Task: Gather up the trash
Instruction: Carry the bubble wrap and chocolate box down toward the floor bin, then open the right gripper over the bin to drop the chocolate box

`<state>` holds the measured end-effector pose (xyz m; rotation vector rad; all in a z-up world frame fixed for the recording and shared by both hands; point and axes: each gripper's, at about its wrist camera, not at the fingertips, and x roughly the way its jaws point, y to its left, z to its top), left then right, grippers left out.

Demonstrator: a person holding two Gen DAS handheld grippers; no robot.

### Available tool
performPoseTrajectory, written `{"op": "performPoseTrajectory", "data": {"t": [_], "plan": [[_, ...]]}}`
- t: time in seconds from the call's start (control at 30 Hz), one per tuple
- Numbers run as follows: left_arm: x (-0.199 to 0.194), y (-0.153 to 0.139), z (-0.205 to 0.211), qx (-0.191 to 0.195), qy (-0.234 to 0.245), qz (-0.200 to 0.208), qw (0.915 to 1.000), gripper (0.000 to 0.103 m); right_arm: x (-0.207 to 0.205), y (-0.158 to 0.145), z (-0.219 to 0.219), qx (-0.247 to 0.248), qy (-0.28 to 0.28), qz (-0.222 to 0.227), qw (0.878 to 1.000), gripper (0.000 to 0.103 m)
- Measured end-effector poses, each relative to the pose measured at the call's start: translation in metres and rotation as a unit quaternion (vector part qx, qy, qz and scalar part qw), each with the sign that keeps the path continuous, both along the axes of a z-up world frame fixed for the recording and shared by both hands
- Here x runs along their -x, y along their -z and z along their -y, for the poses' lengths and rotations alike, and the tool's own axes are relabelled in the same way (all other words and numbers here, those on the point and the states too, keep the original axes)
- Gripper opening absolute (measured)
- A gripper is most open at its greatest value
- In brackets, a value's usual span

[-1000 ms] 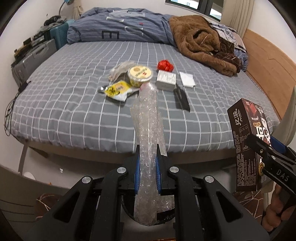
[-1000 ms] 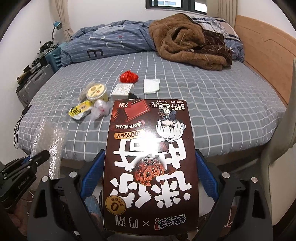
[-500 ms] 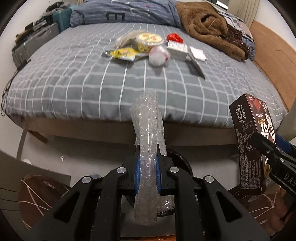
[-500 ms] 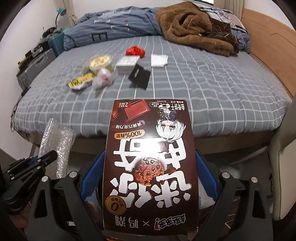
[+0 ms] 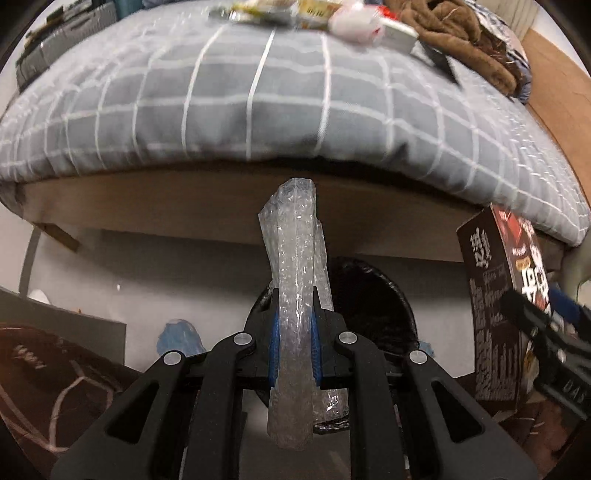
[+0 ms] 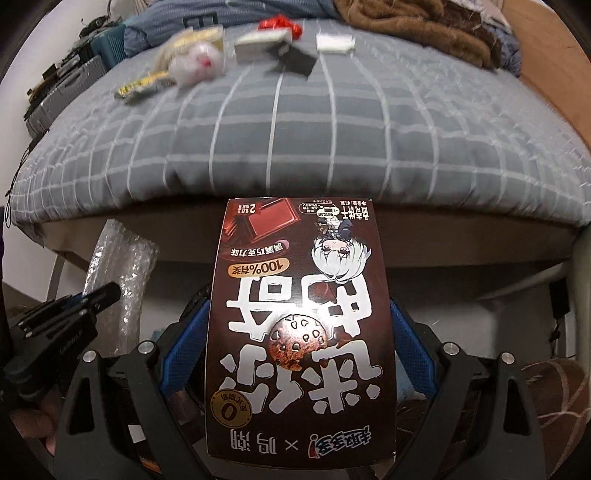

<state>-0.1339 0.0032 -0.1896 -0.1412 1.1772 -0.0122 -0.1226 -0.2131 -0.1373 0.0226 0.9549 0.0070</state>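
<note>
My left gripper (image 5: 294, 334) is shut on a roll of clear bubble wrap (image 5: 293, 258) that sticks up between its blue pads. Just beyond it on the floor stands a round bin with a black liner (image 5: 373, 291). My right gripper (image 6: 297, 332) is shut on a dark brown cookie box (image 6: 299, 317), which fills the middle of the right wrist view. The same cookie box (image 5: 495, 295) shows at the right edge of the left wrist view. The bubble wrap (image 6: 118, 273) and the left gripper (image 6: 92, 299) appear at the left of the right wrist view.
A bed with a grey checked sheet (image 6: 332, 129) rises just ahead. On it lie several bits of trash: a yellow wrapper (image 6: 142, 86), a white wad (image 6: 197, 62), a small white box (image 6: 258, 44), a black packet (image 6: 295, 61), a red wrapper (image 6: 279, 24). A brown blanket (image 6: 424, 22) lies at the back.
Both grippers have sunk below the level of the mattress and tilted further down, each still holding its item. The black-lined bin has come into full view in front of the left gripper.
</note>
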Motion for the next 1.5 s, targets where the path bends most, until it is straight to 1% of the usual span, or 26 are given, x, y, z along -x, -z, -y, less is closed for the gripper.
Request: {"op": "performPoseTrajectory", "data": {"t": [0.13, 0.3, 0.43, 0.53, 0.7, 0.8, 0.87, 0.93, 1.1, 1.23, 1.27, 1.37, 1.5], "plan": [[-0.005, 0.020, -0.003, -0.002, 0.001, -0.008, 1.0000, 0.012, -0.012, 0.025, -0.009, 0.009, -0.007, -0.022, 1.000, 0.088], [-0.010, 0.040, -0.008, -0.007, 0.002, -0.013, 0.9999, 0.012, -0.028, 0.058, -0.014, 0.002, -0.010, -0.057, 0.998, 0.088], [-0.015, 0.060, -0.013, -0.012, -0.002, -0.025, 0.9996, 0.013, -0.041, 0.078, -0.023, 0.009, -0.015, -0.072, 0.997, 0.088], [-0.015, 0.072, -0.016, -0.022, -0.003, -0.037, 0.9991, 0.012, -0.050, 0.092, -0.030, 0.008, -0.019, -0.083, 0.996, 0.088], [-0.015, 0.082, -0.027, -0.021, -0.017, -0.051, 0.9984, 0.012, -0.053, 0.098, -0.036, 0.010, -0.031, -0.098, 0.995, 0.088], [-0.016, 0.081, -0.025, -0.024, -0.021, -0.058, 0.9978, 0.013, -0.055, 0.096, -0.034, 0.006, -0.041, -0.107, 0.993, 0.088], [-0.016, 0.081, -0.025, -0.023, -0.021, -0.059, 0.9978, 0.013, -0.054, 0.093, -0.033, 0.002, -0.040, -0.108, 0.993, 0.096], [-0.015, 0.080, -0.023, -0.023, -0.020, -0.060, 0.9978, 0.013, -0.055, 0.089, -0.017, 0.004, -0.035, -0.102, 0.994, 0.096], [-0.016, 0.079, -0.026, -0.019, -0.018, -0.057, 0.9980, 0.013, -0.059, 0.092, -0.006, 0.001, -0.028, -0.109, 0.994, 0.096], [-0.016, 0.082, -0.024, -0.015, -0.014, -0.057, 0.9981, 0.012, -0.056, 0.088, 0.001, 0.008, -0.022, -0.097, 0.995, 0.096], [-0.017, 0.083, -0.023, -0.013, -0.012, -0.056, 0.9983, 0.012, -0.053, 0.087, -0.004, 0.010, -0.019, -0.094, 0.995, 0.096], [-0.018, 0.080, -0.015, -0.009, -0.003, -0.050, 0.9987, 0.012, -0.052, 0.079, 0.003, 0.017, -0.009, -0.082, 0.996, 0.096], [-0.021, 0.072, 0.006, -0.003, 0.012, -0.046, 0.9989, 0.012, -0.045, 0.066, 0.027, 0.023, 0.010, -0.069, 0.997, 0.096]]}}
